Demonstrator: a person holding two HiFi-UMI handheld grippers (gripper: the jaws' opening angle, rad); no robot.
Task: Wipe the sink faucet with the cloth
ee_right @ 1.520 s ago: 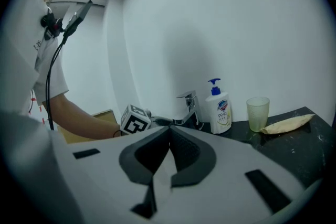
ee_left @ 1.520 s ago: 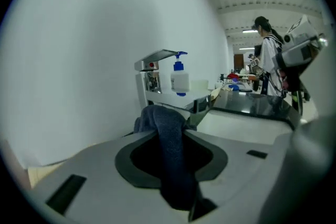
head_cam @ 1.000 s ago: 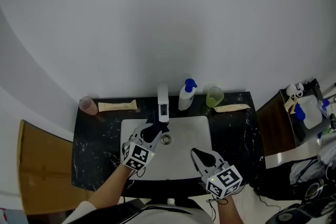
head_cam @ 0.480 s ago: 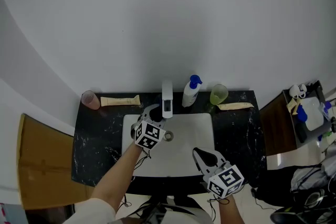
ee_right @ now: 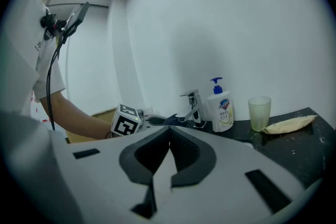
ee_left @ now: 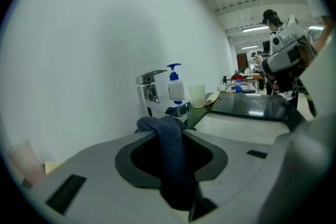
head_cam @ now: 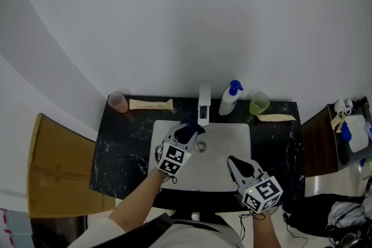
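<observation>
While it hangs over the near rim of the white rectangular sink (head_cam: 239, 130), the right gripper (head_cam: 235, 161) has its jaws pressed together, empty. Further in, the left gripper (head_cam: 187, 129) clamps a dark blue cloth (head_cam: 190, 123) just beside the chrome faucet (head_cam: 204, 103); contact uncertain. Rearmost, on the black marbled counter (head_cam: 125, 142): white pump bottle with blue head (head_cam: 231, 99), pale green cup (head_cam: 259, 103), pink cup (head_cam: 118, 101).

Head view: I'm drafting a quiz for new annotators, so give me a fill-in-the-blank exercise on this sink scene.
The dark blue cloth is clamped in the ____ hand-held gripper.
The white soap bottle with a blue pump stands ____ the chrome sink faucet and the pale green cup.
The right hand-held gripper, jaws together, holds ____.
Missing words: left; between; nothing.
</observation>
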